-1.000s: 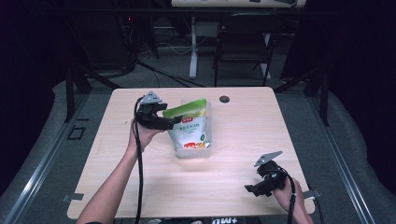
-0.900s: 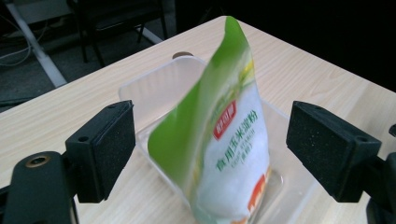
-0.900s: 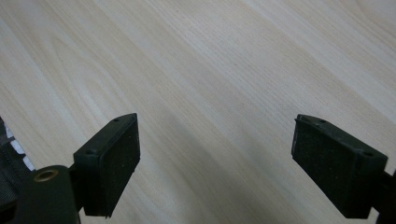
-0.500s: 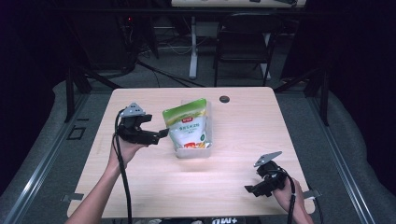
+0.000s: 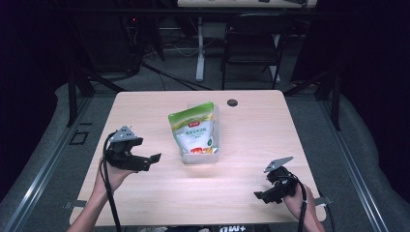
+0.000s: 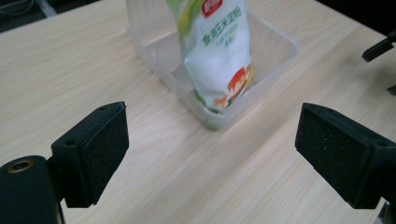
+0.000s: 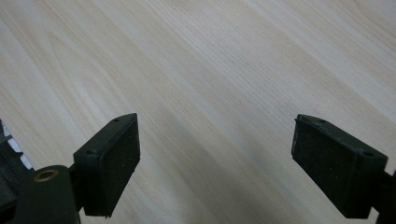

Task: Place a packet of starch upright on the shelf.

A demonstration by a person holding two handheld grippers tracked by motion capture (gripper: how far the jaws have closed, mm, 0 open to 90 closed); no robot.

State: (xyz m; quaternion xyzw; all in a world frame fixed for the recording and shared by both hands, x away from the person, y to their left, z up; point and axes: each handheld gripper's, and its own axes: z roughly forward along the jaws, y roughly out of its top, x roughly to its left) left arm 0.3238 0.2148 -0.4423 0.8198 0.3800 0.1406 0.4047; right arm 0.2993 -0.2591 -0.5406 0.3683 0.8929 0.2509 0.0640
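Green-and-white pouch (image 5: 192,128) stands in the clear tub (image 5: 213,153); my left gripper (image 5: 153,158), jaws spread, hangs just beside that tub, empty.

Overhead light brightens the table (image 5: 241,188) amid dark surroundings, with soft shadows and the pouch (image 6: 212,51) slightly blurred.

Green-and-white food pouch (image 5: 192,129) stands upright in a clear plastic tub (image 5: 216,140), leaning a little toward the table's left edge. Top band green, lower body white with a red logo, printed characters and an orange-red picture near the foot. Pouch looks sealed and full. Tub is rectangular, translucent, open-topped; the pouch's base sits against its near wall. Both rest near the middle of the wooden table (image 5: 251,125), somewhat closer to the far edge.
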